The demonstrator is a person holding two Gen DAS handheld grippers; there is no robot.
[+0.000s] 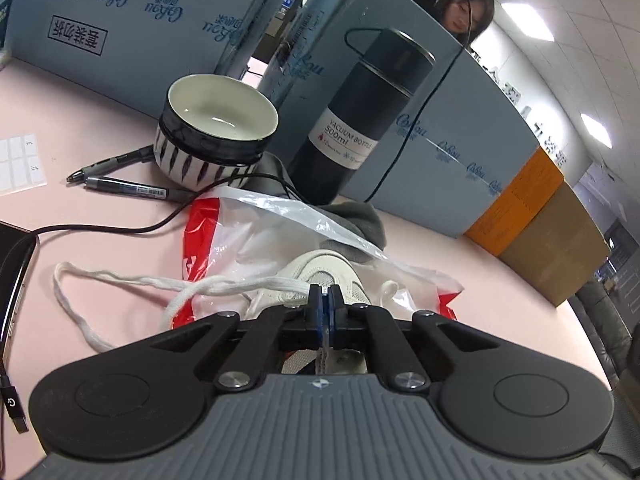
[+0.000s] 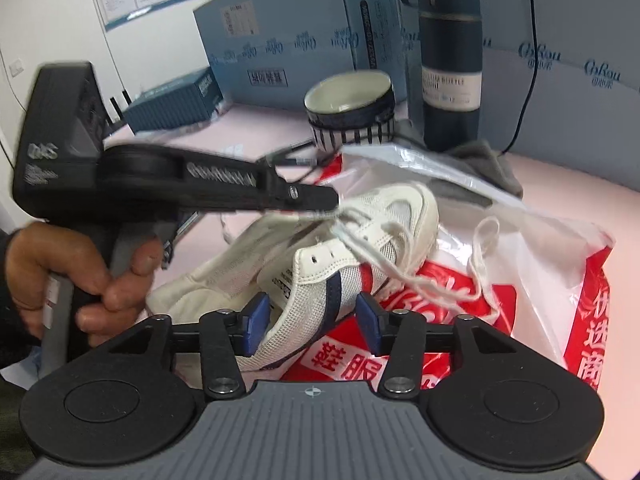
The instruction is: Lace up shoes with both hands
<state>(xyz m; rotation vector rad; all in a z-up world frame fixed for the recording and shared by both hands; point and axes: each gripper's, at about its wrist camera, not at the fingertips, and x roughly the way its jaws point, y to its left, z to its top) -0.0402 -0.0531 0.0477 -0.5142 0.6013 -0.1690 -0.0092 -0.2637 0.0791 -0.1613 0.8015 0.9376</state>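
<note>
A white mesh shoe (image 2: 360, 216) with a navy stripe lies on a red-and-white plastic bag (image 2: 540, 280). Its white lace (image 1: 132, 280) loops loosely over the pink table to the left in the left wrist view. My left gripper (image 1: 325, 300) is over the shoe's upper (image 1: 320, 272), pads together, pinching the lace at the eyelets. In the right wrist view its tip (image 2: 332, 200) meets the lace strands (image 2: 384, 260), with a hand (image 2: 80, 280) on its handle. My right gripper (image 2: 312, 320) stands open astride the shoe's side wall near the collar, one blue pad (image 2: 256, 320) inside the opening.
A striped bowl (image 1: 216, 132), a dark vacuum bottle (image 1: 360, 120), two pens (image 1: 120, 176) and a black cable (image 1: 120, 228) lie behind the shoe. A grey cloth (image 1: 360, 216) sits under the bag. Blue cartons (image 1: 140, 20) wall the back; a person (image 1: 468, 4) stands behind them.
</note>
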